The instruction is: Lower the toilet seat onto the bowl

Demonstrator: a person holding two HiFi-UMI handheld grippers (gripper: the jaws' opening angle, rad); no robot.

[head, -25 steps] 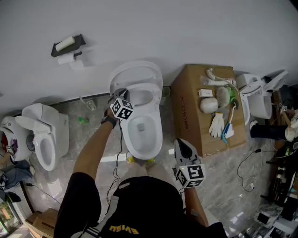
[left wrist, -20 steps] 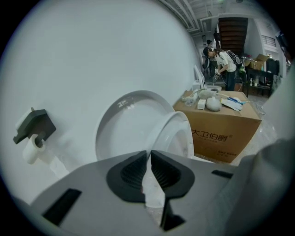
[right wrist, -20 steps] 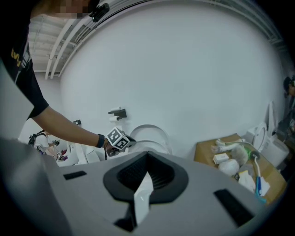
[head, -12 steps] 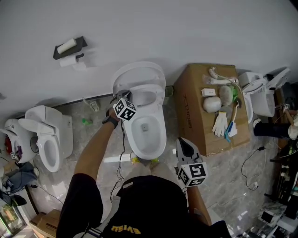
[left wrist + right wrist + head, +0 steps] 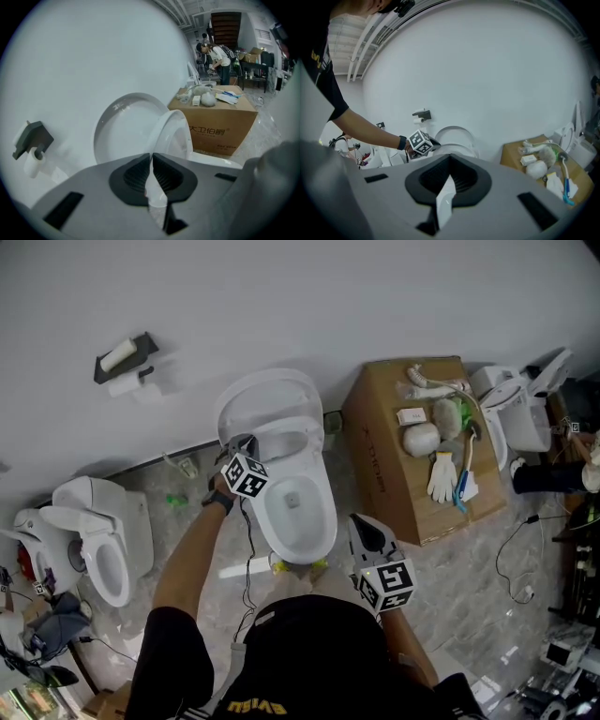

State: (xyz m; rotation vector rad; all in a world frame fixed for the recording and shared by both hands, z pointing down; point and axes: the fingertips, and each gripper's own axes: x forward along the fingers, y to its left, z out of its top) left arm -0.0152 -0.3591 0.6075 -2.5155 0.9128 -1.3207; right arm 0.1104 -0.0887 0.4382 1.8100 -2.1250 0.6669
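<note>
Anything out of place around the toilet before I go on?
Only clutter on the floor: a white strip lies loose beside the base of the toilet bowl, and a green scrap sits further left. Nothing looks spilled or broken.

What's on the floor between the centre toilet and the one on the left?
In the head view: a small green object and, beyond it, a pale item.

Seat tipping forward
We find the seat (image 5: 162, 133) further off the lid (image 5: 124, 129), our left gripper (image 5: 151, 158) drawn back with its rim.
</note>
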